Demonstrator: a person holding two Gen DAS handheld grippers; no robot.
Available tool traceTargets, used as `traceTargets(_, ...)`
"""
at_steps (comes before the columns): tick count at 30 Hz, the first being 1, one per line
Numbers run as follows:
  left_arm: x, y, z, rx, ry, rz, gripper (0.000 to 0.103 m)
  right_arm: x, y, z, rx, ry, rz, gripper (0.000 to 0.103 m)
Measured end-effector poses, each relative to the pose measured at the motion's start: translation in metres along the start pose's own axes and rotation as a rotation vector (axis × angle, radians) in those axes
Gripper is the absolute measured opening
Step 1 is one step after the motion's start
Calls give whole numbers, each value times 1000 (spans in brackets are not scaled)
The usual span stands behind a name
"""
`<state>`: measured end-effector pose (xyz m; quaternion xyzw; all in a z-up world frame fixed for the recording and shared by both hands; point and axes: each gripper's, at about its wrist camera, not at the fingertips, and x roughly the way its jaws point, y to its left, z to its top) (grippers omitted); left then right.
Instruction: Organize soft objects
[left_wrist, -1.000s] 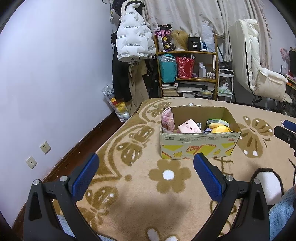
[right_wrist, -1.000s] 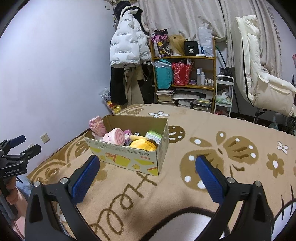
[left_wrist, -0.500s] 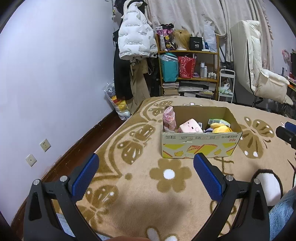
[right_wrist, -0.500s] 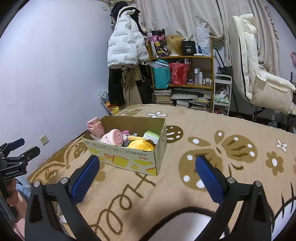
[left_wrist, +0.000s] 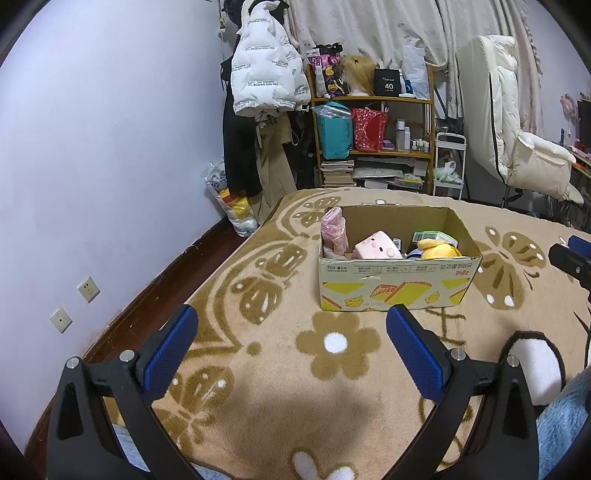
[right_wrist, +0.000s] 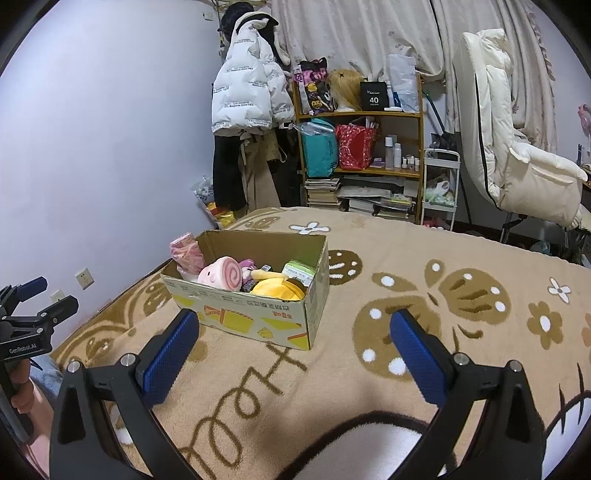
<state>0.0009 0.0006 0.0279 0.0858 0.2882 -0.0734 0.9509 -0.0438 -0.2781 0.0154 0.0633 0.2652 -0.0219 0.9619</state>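
Note:
A cardboard box (left_wrist: 395, 284) (right_wrist: 240, 314) stands on the patterned blanket (left_wrist: 332, 369). It holds a pink plush (left_wrist: 376, 245) (right_wrist: 221, 273), a yellow plush (left_wrist: 439, 249) (right_wrist: 277, 288), a pink bundle (left_wrist: 334, 232) (right_wrist: 186, 253) at its left end and a green packet (right_wrist: 299, 269). My left gripper (left_wrist: 291, 325) is open and empty, short of the box. My right gripper (right_wrist: 295, 328) is open and empty, in front of the box's right corner.
A wooden shelf (left_wrist: 373, 140) with bags and books, hanging coats (left_wrist: 266, 81) and a white padded chair (left_wrist: 517, 147) stand beyond the bed. A lilac wall (left_wrist: 110, 147) is at the left. The other gripper shows at the edge of each view (right_wrist: 26, 317).
Both views have shifted slightly; the box sits a little higher and farther in the right wrist view. Both grippers stay open and empty.

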Motion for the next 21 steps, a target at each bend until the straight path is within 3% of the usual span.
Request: traceTargets(21, 0, 1, -1, 3, 1, -3, 101, 0, -2, -2, 8, 0, -5, 103)
